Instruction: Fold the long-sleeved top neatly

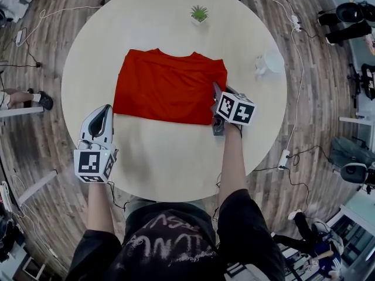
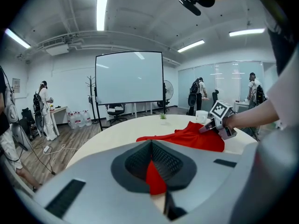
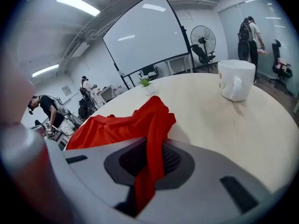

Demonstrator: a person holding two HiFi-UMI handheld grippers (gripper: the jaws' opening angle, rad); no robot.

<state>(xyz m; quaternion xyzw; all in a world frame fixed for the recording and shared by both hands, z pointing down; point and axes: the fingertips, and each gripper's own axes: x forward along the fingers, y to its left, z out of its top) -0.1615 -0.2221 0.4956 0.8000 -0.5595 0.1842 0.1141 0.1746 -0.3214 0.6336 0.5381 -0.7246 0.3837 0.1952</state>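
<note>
On the round table (image 1: 176, 168), toward its far half, I've got the red long-sleeved top (image 1: 170, 86) lying as a flat rectangle, neckline away from me. My right gripper (image 1: 217, 92) is at the near right corner, jaws clamped on the cloth. In its own view a fold of red runs up off the table and hangs pinched between the pads. My left gripper (image 1: 106, 108) sits at the top's near left corner, jaws together, a sliver of red fabric nipped between them in its own view. Beyond the top, a small potted plant (image 1: 199, 13) stands near the far edge. A white mug (image 1: 270, 60) stands off to the right, well apart from the cloth.
</note>
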